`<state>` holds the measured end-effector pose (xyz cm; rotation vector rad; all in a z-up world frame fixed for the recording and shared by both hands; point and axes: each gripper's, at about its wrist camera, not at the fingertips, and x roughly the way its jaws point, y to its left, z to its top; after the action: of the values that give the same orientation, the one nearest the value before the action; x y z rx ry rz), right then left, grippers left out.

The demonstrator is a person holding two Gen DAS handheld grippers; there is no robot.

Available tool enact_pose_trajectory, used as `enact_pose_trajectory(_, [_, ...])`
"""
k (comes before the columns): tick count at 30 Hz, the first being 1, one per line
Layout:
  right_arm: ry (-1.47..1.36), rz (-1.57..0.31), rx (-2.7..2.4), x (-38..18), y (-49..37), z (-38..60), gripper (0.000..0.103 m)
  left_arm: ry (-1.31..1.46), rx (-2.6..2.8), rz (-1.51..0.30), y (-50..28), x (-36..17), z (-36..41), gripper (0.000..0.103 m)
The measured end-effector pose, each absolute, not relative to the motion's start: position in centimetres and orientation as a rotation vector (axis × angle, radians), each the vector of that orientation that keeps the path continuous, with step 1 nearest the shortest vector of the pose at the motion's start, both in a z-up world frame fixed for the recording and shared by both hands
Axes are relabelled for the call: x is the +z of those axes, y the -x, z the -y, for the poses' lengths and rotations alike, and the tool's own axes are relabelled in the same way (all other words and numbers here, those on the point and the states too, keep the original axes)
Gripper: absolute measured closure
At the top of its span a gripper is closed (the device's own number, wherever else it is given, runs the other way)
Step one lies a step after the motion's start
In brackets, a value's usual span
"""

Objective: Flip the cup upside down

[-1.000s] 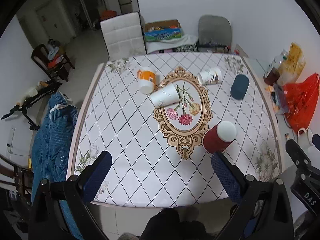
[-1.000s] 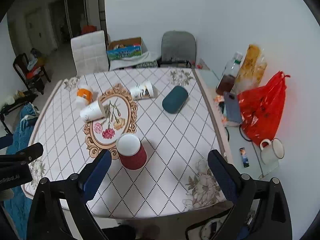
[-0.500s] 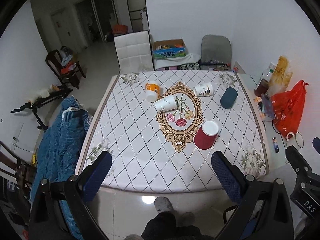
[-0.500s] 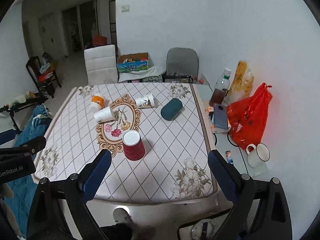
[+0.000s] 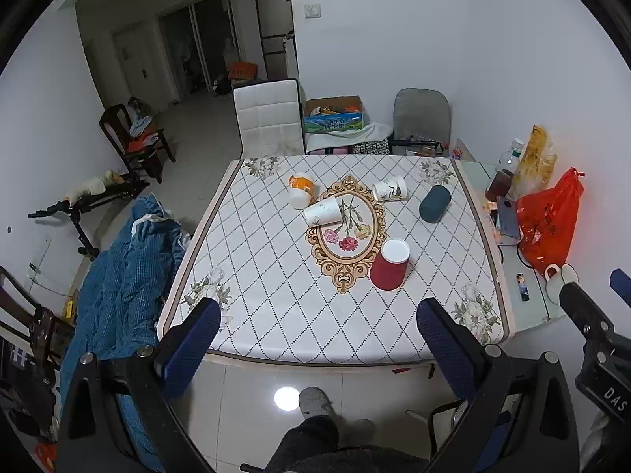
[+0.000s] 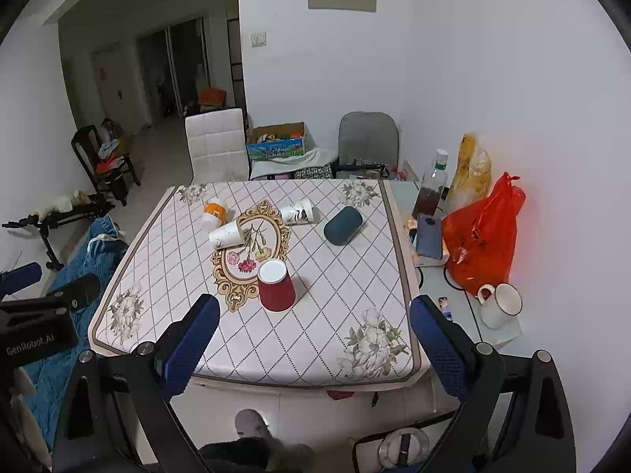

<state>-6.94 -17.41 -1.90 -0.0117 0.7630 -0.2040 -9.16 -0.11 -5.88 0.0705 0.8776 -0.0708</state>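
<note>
We count five cups on the table [image 5: 276, 315]: the red cup [image 5: 389, 265] inverted, four tipped behind it. Our left gripper [image 5: 317, 329] and right gripper [image 6: 313, 325] are spread wide, holding nothing.

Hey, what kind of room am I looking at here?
Most likely the dining area of a home: a table with a floral diamond-pattern cloth, a white padded chair at its far side, and a hallway with doors behind.

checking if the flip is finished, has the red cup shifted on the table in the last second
No. The red cup stays upside down at the right edge of the gold oval frame printed on the tablecloth; only the cameras pulled back, making it look smaller.
</note>
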Motion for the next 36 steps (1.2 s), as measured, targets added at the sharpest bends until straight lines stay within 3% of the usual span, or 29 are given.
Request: enact_pose_trajectory(36, [0.006,-0.798,-0.159,-1.5,5.7,17.7,0.004,-0.055,-0.071,-0.859,10.5,-5.3,0.4,0.001])
